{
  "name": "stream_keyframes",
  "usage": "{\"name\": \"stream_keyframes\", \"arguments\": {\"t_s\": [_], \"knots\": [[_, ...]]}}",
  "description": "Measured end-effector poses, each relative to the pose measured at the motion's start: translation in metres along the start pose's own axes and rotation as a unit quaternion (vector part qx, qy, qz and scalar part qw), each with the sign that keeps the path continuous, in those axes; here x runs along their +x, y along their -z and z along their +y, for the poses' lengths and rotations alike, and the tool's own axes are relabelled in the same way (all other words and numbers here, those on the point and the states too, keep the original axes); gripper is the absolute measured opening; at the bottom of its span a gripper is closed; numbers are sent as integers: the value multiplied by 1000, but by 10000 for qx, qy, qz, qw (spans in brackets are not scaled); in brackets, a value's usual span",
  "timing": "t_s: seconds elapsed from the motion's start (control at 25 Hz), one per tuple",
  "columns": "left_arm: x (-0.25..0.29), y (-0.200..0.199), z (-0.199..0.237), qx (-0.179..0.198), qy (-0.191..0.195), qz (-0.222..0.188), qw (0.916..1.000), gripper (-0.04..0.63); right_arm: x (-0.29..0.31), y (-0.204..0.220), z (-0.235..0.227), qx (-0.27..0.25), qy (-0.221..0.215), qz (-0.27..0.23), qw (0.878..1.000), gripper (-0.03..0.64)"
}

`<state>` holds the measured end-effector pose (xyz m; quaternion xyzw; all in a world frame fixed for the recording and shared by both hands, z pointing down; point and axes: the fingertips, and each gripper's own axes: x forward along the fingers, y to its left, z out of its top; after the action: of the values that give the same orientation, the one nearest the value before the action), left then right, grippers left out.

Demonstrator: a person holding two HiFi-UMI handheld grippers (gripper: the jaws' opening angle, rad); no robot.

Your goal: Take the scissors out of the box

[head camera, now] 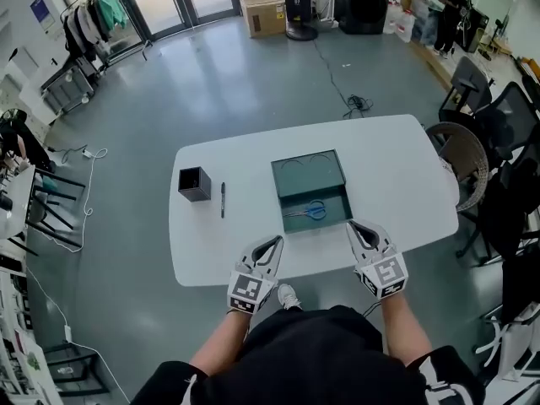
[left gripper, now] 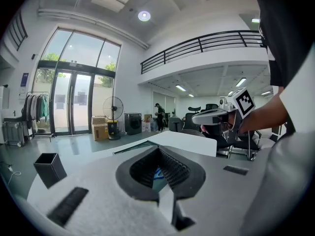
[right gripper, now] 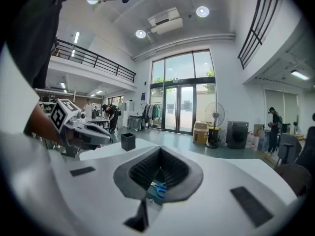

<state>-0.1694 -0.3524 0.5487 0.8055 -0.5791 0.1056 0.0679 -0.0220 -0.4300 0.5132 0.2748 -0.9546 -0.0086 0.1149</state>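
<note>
The blue-handled steel scissors [head camera: 310, 212] lie crosswise, handles rightward, in the near half of the open dark green box [head camera: 336, 202] on the white desk [head camera: 396, 167], just ahead and between the left gripper [head camera: 276, 240] and the slightly nearer right gripper [head camera: 355, 225], both with fingers pressed together.

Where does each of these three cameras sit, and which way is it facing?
Head view: on the person's head, facing steeply down at the table, the open box holding the scissors; left gripper, right gripper, forearms show.
Left gripper view: on the left gripper, facing along its shut jaws over the table; right gripper and arm show.
Right gripper view: on the right gripper, facing likewise; the left gripper shows.
Shared: both gripper views see scissors and black cup.
</note>
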Motion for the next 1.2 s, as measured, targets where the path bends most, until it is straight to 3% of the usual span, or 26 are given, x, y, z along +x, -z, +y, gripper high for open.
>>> {"name": "stream_keyframes", "arguments": {"t_s": [0.08, 0.24, 0.32, 0.72, 0.84, 1.04, 1.2], "knots": [[7, -5, 9, 21, 36, -18, 10000, 8, 13, 0, -1, 1, -94, 49, 9999, 5], [22, -9, 29, -164, -38, -93, 9998, 9, 32, 5, -11, 735, -328, -10, 9968, 5], [33, -12, 37, -127, -118, -72, 9998, 8, 42, 12, -21, 865, -442, 63, 9952, 5], [76, -1, 56, -230, -474, 177, 9985, 8, 90, 37, -41, 307, -1320, 640, 9887, 9], [78, 6, 62, -279, -613, 257, 9974, 8, 103, 47, -43, -145, -1578, 916, 9831, 69], [74, 16, 73, -432, -881, 360, 9945, 8, 125, 66, -38, -1138, -2092, 1486, 9598, 103], [68, 20, 80, -656, -1074, 511, 9907, 8, 143, 87, -32, -2038, -2553, 2038, 9229, 114]]}}
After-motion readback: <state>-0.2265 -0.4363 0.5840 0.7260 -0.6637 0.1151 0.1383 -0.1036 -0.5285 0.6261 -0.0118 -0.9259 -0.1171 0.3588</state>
